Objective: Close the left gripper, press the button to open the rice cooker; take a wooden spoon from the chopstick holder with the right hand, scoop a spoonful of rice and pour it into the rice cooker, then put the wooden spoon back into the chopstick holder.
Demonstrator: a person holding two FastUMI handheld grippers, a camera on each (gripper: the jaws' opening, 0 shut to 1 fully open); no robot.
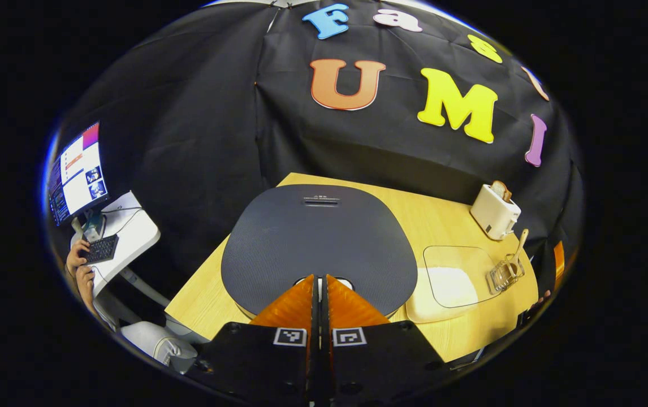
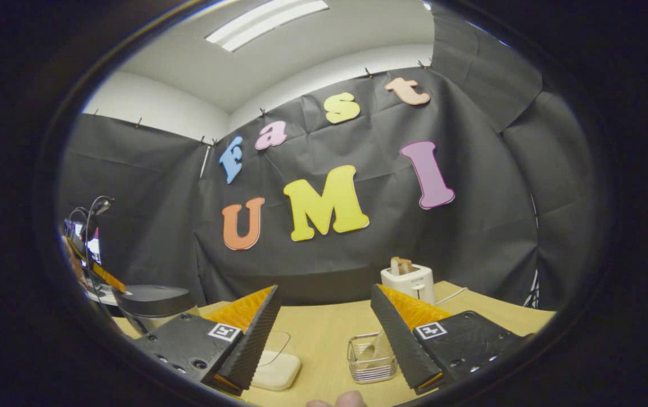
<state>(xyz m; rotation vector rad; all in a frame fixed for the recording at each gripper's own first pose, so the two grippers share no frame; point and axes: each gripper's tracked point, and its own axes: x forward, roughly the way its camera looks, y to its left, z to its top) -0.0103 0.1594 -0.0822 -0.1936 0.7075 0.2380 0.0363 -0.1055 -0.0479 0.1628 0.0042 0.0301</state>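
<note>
The rice cooker (image 1: 318, 237) has a dark grey lid that is down, and it stands mid-table. My left gripper (image 1: 319, 278) is shut with nothing held, its tips at the pale button on the lid's near edge. A wooden spoon (image 1: 521, 244) stands upright in the wire chopstick holder (image 1: 505, 274) to the right. Beside it lies a clear container with white rice (image 1: 451, 282). My right gripper (image 2: 324, 288) is open and empty, above the table, with the chopstick holder (image 2: 370, 357) just in front by its right finger. The rice container (image 2: 276, 364) and the cooker (image 2: 154, 302) are to its left.
A white toaster (image 1: 493, 212) with toast stands at the table's far right corner, also seen as the toaster (image 2: 409, 281) behind the holder. Left of the wooden table (image 1: 205, 299) are a monitor (image 1: 78, 172) and a person's hands on a keyboard (image 1: 98, 249).
</note>
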